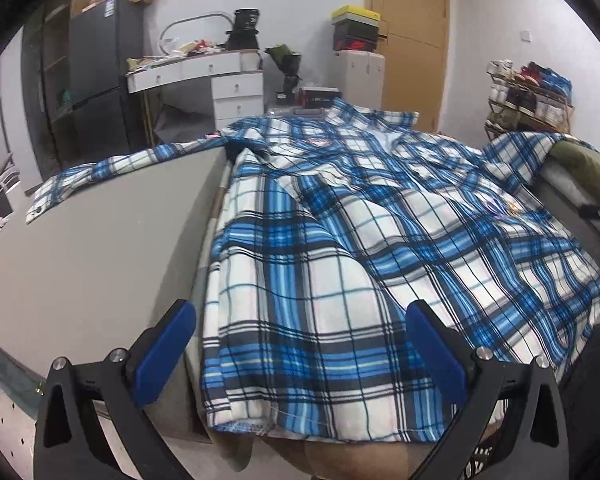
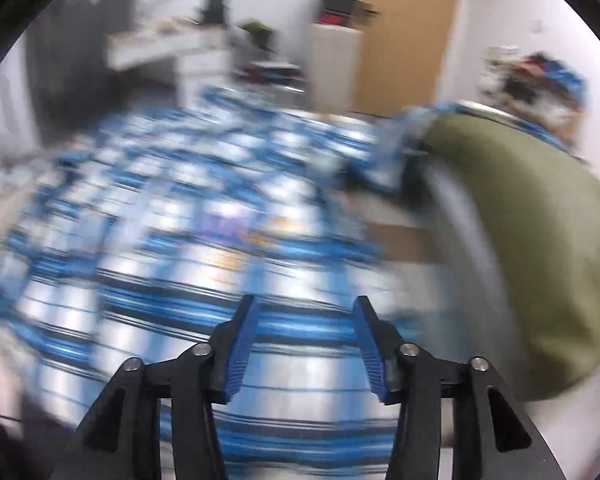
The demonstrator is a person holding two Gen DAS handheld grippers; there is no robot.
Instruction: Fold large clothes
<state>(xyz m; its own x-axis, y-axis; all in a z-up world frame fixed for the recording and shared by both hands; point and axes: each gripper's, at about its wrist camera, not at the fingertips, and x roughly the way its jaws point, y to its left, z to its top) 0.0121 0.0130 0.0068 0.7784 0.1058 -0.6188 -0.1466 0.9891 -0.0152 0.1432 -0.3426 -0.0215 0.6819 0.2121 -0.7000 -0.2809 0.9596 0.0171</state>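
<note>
Both grippers, left [image 1: 300,350] and right [image 2: 304,350], are held open and empty above the plaid shirt [image 1: 340,240], spread toward twelve o'clock.

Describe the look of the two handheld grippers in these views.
Both are alike. The left gripper has two flat blue pads mounted on black angular plastic fingers, joined to black linkage arms by round silver bolts. The right gripper matches, its blue pads finely ribbed. No cables, markings or sleeves show.
</note>
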